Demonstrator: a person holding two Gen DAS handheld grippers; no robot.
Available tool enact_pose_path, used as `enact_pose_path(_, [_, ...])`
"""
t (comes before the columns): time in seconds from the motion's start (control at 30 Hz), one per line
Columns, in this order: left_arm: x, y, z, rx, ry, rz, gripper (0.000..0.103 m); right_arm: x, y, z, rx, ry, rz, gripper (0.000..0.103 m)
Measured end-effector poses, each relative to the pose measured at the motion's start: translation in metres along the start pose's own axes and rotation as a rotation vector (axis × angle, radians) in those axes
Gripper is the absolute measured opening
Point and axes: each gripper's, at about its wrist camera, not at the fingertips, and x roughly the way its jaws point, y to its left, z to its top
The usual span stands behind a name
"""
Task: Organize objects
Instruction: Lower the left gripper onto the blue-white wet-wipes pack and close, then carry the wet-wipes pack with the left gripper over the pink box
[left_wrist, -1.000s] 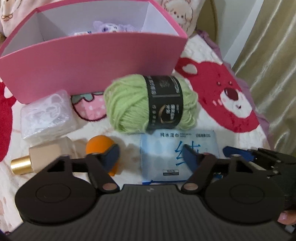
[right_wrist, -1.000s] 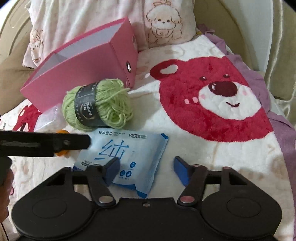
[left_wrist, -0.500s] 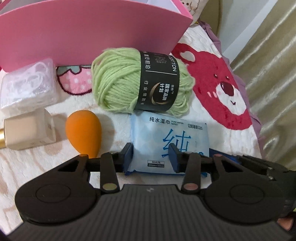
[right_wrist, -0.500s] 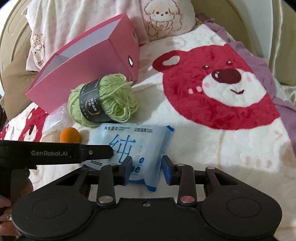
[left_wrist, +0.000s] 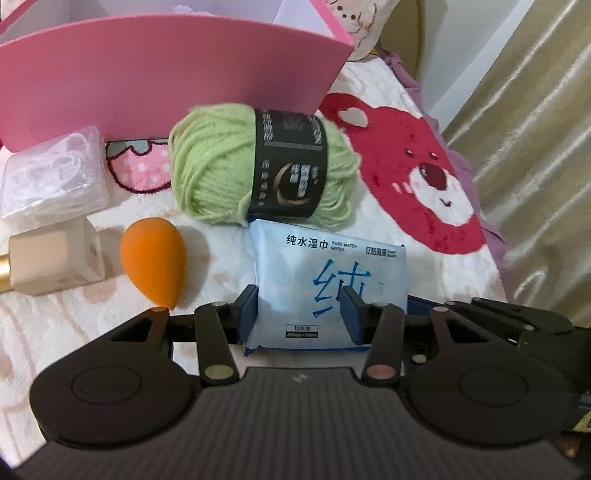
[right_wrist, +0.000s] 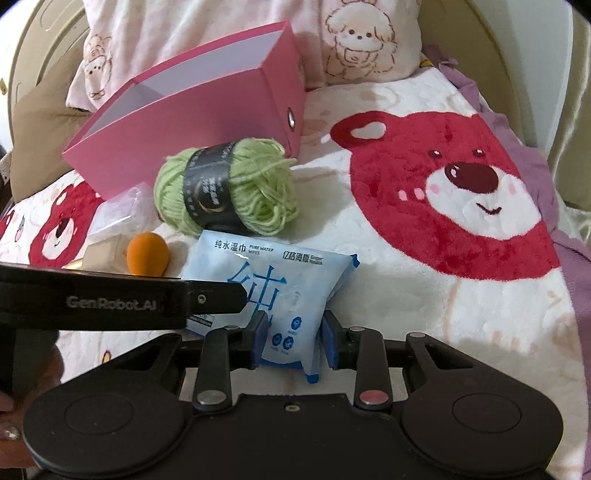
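A light blue pack of wet wipes (left_wrist: 328, 273) lies on the bear blanket; it also shows in the right wrist view (right_wrist: 273, 291). My left gripper (left_wrist: 301, 314) is shut on the pack's near left part. My right gripper (right_wrist: 293, 341) is shut on its near right corner. A green yarn ball (left_wrist: 258, 177) with a black band lies just behind the pack, also in the right wrist view (right_wrist: 229, 192). An open pink box (left_wrist: 166, 81) stands behind the yarn, also in the right wrist view (right_wrist: 192, 110).
An orange makeup sponge (left_wrist: 153, 254), a beige bottle (left_wrist: 51, 258) and a clear plastic packet (left_wrist: 51, 173) lie left of the pack. Pillows (right_wrist: 258, 29) line the back. A curtain (left_wrist: 535, 129) hangs at the right.
Both grippers closed from wide open onto the wipes pack over the last second. The pack's near edge has lifted slightly and both cameras have risen a little.
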Motion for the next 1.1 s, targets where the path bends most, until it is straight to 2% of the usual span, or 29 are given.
enact_pose_path(0.1, [-0.011,0.000,-0.001,-0.002,0.009,-0.012,0.045,-0.007,0.002,-0.001,-0.009,0.015,0.028,0.041])
enact_pose_path(0.27, [-0.028,0.002,-0.006,-0.033,0.026,-0.062,0.045,-0.021,0.013,-0.002,-0.048,0.011,0.039,0.056])
enact_pose_path(0.33, [-0.035,0.002,-0.009,-0.038,0.018,-0.066,0.045,-0.027,0.018,-0.002,-0.072,0.011,0.046,0.058])
enact_pose_path(0.43, [-0.047,0.004,-0.009,-0.059,0.004,-0.089,0.045,-0.035,0.028,0.000,-0.103,0.000,0.055,0.067])
enact_pose_path(0.73, [-0.089,0.007,-0.005,-0.077,-0.020,-0.097,0.045,-0.062,0.060,0.013,-0.206,-0.021,0.066,0.078])
enact_pose_path(1.1, [-0.148,0.001,0.024,-0.015,-0.083,-0.031,0.047,-0.100,0.106,0.049,-0.352,-0.098,0.074,0.084])
